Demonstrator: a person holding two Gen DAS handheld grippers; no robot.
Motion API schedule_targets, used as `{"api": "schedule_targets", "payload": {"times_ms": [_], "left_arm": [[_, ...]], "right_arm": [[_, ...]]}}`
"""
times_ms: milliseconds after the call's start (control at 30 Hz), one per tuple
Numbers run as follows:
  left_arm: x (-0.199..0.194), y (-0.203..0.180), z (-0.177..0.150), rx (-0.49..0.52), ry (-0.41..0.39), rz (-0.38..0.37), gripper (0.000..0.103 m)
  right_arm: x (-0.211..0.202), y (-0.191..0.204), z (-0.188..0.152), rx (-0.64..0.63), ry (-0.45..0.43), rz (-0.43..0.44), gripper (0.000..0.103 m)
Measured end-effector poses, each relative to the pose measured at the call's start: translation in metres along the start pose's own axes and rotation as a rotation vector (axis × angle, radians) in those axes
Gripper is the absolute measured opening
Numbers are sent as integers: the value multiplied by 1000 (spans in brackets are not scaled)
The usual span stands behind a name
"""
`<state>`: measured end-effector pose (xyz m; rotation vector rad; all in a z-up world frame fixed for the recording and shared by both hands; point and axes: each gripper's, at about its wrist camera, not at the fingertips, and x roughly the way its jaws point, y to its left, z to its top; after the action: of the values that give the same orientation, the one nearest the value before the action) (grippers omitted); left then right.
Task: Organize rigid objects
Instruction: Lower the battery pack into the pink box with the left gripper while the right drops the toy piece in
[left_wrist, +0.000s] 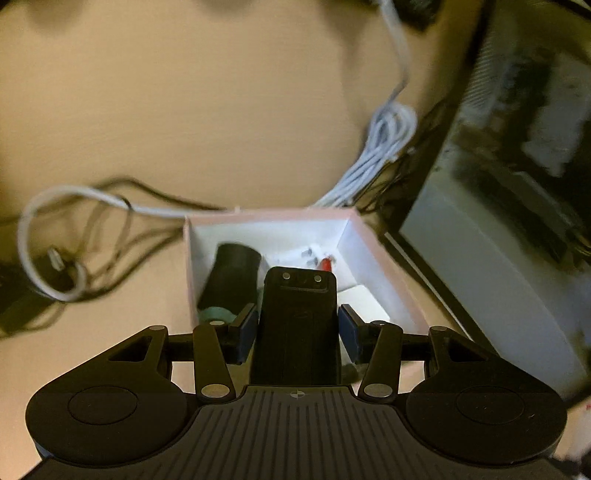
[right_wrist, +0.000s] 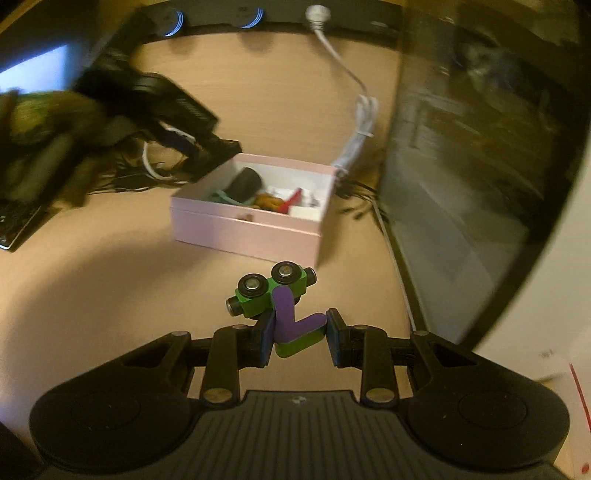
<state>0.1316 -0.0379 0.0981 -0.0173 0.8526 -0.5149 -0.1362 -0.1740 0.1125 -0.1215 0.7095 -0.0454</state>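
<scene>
My left gripper (left_wrist: 297, 328) is shut on a flat black device with two small lenses (left_wrist: 299, 317), held over the near edge of the open pink box (left_wrist: 373, 240). Inside the box lie a black cylinder with a teal ring (left_wrist: 232, 277), small white parts and a red piece (left_wrist: 327, 263). In the right wrist view my right gripper (right_wrist: 300, 336) is shut on a green and purple toy car (right_wrist: 275, 295), held above the desk in front of the pink box (right_wrist: 243, 232). The left gripper with a gloved hand (right_wrist: 177, 122) shows blurred at the box's far left corner.
A coiled white cable (left_wrist: 384, 147) and thin black wires (left_wrist: 110, 236) lie on the tan desk behind and left of the box. A dark monitor (right_wrist: 461, 166) stands along the right. A keyboard edge (right_wrist: 14, 225) sits at the left. A black bar with glowing rings (right_wrist: 251, 16) runs along the back.
</scene>
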Motion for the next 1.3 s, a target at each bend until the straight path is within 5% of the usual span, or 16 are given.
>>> {"api": "schedule_targets", "payload": {"times_ms": [167,500,667,867,1133,1300], "left_arm": [[19,3,-13,-12,-29,45,50],[-57,28,-55,-156,-195,60,50],[-91,37,-118,-234,-125,51,50],[-119,43,-179,-294,-27,134,50],[-153,58,-205,-187,7,239,50],[-143,64,-203,-155,31,188,50]], "right_arm": [[0,-7,-12,37,44,-43,29],[15,-10,-11,42,74,-22,29],[34,-8,34,12,-23,31,29],[85,-2,98,29,-96,81,29],[181,19,144,123,15,83,30],[163,27,129,180,17,74,31]]}}
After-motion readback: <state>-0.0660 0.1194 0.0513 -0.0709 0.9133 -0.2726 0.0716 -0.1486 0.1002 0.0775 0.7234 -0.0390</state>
